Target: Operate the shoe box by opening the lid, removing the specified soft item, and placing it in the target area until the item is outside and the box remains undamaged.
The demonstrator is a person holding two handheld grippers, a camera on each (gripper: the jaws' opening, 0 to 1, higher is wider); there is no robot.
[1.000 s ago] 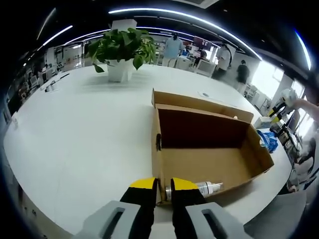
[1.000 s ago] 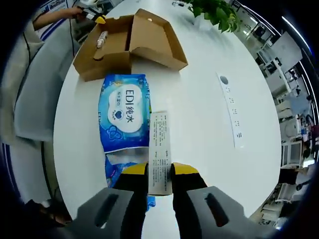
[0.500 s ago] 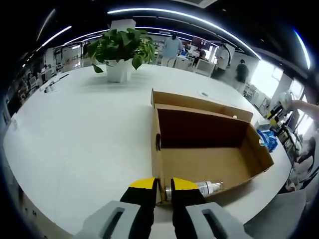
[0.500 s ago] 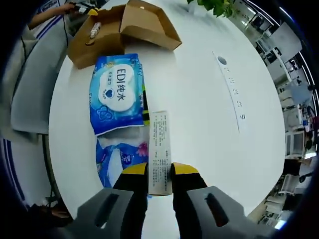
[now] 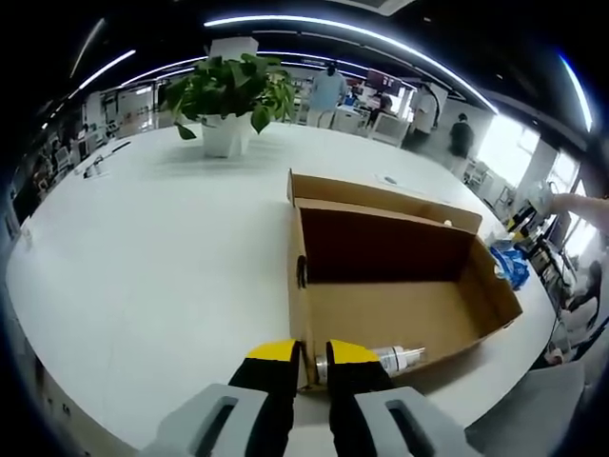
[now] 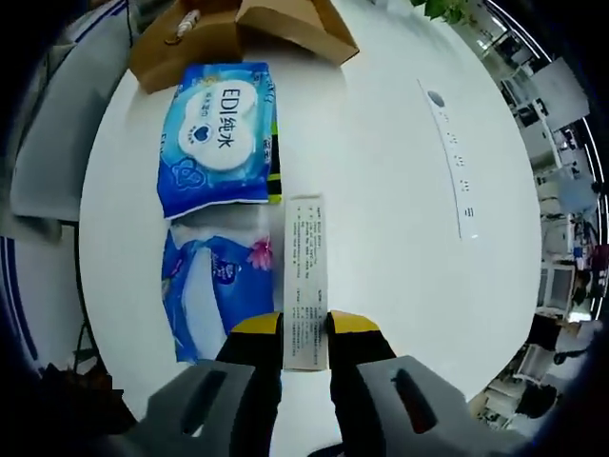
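Closed, the left gripper point(image 5: 304, 354), yellow-tipped fingers point(image 5: 273, 354) pinching the near wall of the open shoe box point(image 5: 400, 314) at its corner. Inside, just past the fingers, a small clear pump bottle point(image 5: 376, 360) lying on its side against that wall. Lid point(image 5: 381, 197) folded back on the far side. Box close to the surface's point(image 5: 143, 267) near edge; potted plant point(image 5: 228, 95) toward the far edge.

Clamped too, the right gripper point(image 6: 304, 328), fingers point(image 6: 257, 328) on the end of a long white printed carton point(image 6: 306, 271). Left of it, two blue soft packs flat on the surface: a floral one point(image 6: 214, 290) just beside the fingers, an "EDI" wipes pack point(image 6: 221, 133) farther out, near the box.
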